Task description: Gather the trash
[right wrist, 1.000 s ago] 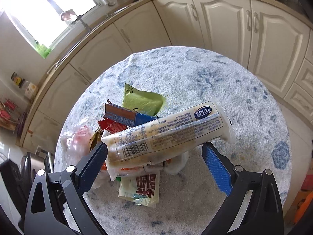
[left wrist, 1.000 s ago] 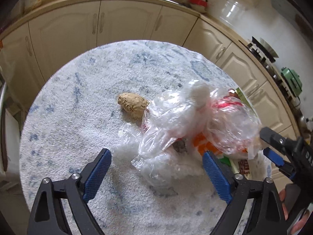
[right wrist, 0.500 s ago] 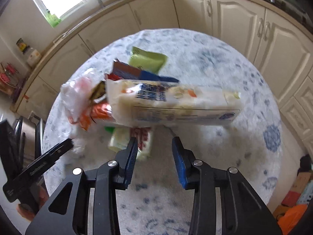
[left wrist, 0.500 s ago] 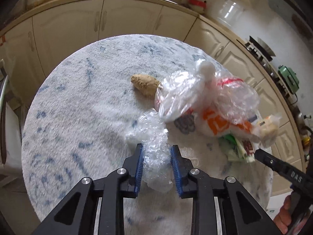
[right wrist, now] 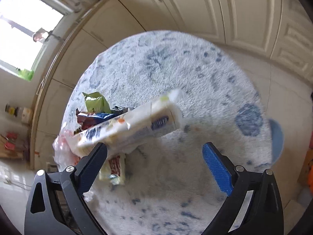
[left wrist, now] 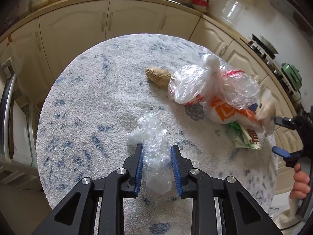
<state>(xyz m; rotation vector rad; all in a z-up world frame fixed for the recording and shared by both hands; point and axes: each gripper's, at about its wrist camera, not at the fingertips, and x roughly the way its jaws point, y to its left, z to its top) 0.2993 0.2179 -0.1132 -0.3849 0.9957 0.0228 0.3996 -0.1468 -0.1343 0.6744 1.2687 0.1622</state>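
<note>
Between the left tongs [left wrist: 156,168], low in the left wrist view at about 6 o'clock, sits a crumpled wad of clear plastic wrap [left wrist: 152,137]. A second ago these tongs stood wide apart around the edge of the trash heap; now the blue pads [left wrist: 139,168] are closed onto the wrap and squeeze it from both sides, and the wad has come away from the heap, lying apart from it on the table [left wrist: 88,98]. That piece looks secured and ready to carry off. The rest of the trash is at 2 o'clock: clear plastic bags [left wrist: 195,84] over an orange-and-white packet [left wrist: 225,113], with a brown crumpled lump [left wrist: 158,76] just beside them at 12 o'clock. At 3 o'clock the right tongs [left wrist: 281,137] come in at the rim of the table, held by a hand [left wrist: 299,184].

From the right wrist view, blurred by motion, the right tongs [right wrist: 156,162] are swinging open and now stand wide, after a brief narrowing half a second ago. Nothing is pressed between them. A long white packet [right wrist: 137,125] lies across the heap at 10 o'clock, its near end just by the left pad; whether that pad touches it I cannot tell. A green wrapper [right wrist: 95,101] and red and blue wrappers [right wrist: 92,117] lie behind it. I judge this hand is lining up to take the white packet.
</note>
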